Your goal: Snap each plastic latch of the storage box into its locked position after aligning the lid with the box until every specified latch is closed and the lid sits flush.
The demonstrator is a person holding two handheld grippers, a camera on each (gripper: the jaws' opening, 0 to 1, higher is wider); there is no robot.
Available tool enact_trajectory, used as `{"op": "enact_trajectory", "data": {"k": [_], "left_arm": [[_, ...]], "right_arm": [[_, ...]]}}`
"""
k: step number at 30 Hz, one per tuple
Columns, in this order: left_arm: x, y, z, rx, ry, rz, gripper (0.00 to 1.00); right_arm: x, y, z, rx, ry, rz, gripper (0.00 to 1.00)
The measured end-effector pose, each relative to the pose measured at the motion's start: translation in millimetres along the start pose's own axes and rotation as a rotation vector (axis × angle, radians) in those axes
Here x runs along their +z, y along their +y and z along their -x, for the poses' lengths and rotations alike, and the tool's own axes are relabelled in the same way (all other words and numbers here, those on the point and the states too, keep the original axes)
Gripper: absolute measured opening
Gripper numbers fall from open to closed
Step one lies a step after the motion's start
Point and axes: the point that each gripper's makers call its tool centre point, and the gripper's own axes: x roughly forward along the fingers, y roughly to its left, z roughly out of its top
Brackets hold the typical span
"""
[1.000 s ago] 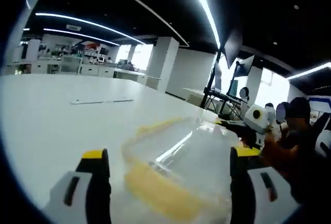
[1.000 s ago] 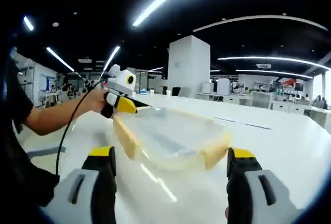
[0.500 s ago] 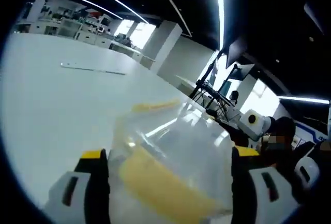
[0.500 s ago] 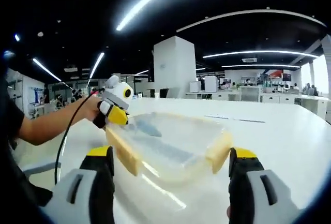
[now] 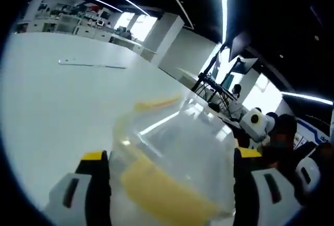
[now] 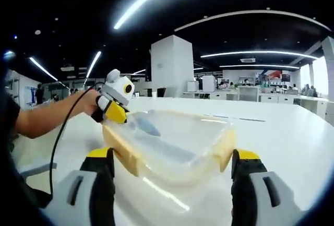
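The clear storage box (image 6: pixel 169 145) is sitting on the white table (image 6: pixel 292 147), directly ahead of the right claw (image 6: pixel 172 176), whose jaws are standing spread, holding nothing. Yellow latches (image 6: pixel 121 150) are lining its sides (one per visible edge). The left claw (image 5: pixel 169 176) is also spread, its jaws flanking the box's near end (image 5: pixel 177 158); in the right gripper view it (image 6: pixel 116 112) is touching the box's far-left corner.

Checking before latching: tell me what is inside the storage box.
Through the clear storage box nothing shows inside but glare and the white table. The yellow latches hide parts of the interior.
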Motion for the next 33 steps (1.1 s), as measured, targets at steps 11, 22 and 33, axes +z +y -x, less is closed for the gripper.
{"op": "enact_trajectory", "data": {"k": [11, 22, 33], "left_arm": [[-1.4, 3.7, -4, 0.031, 0.129, 0.026, 0.97], [0.1, 5.5, -7, 0.025, 0.177, 0.039, 0.95], [-0.1, 5.8, -12, -0.008, 0.209, 0.042, 0.92]], "right_arm": [[-2.1, 0, -4, -0.023, 0.023, 0.026, 0.97], [0.2, -2, -6, -0.016, 0.025, 0.040, 0.98], [-2.3, -2, 1, -0.012, 0.013, 0.029, 0.97]]}}
